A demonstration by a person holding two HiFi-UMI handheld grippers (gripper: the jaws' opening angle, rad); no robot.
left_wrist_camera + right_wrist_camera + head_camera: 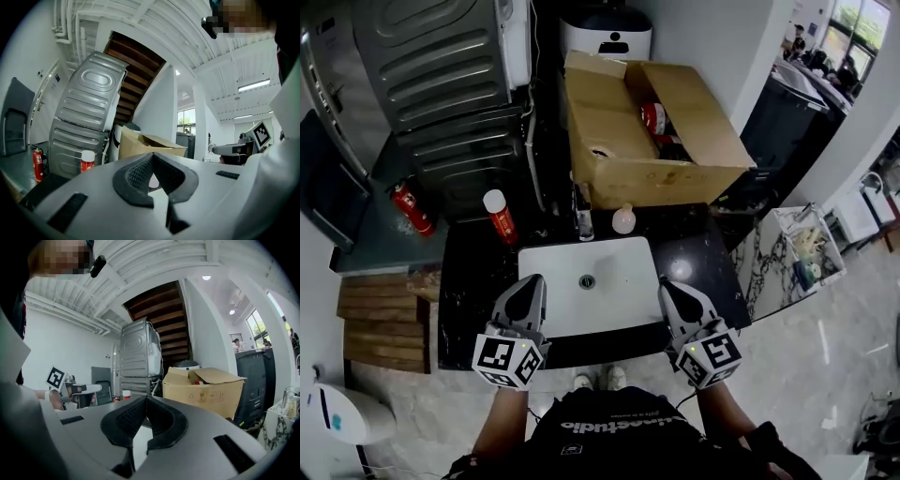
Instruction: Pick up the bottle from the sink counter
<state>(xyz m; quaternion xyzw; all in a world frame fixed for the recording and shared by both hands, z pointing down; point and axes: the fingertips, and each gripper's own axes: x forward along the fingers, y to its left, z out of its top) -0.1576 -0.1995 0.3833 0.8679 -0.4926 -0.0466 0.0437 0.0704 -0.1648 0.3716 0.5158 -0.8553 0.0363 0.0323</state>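
On the black sink counter (478,272) a red bottle with a white cap (498,217) stands at the back left. A slim clear bottle (584,223) and a small round pale bottle (623,219) stand behind the white basin (609,300). My left gripper (533,281) hovers over the basin's left edge and my right gripper (667,284) over its right edge. Both are shut and hold nothing, well short of the bottles. The red bottle (86,161) shows left of the left gripper (152,155), and small (126,393) beyond the right gripper (146,398).
A large open cardboard box (652,131) sits behind the counter with red items inside. A grey appliance (450,84) leans at the back left, and a red fire extinguisher (411,208) lies beside it. Wooden steps (380,319) are at left.
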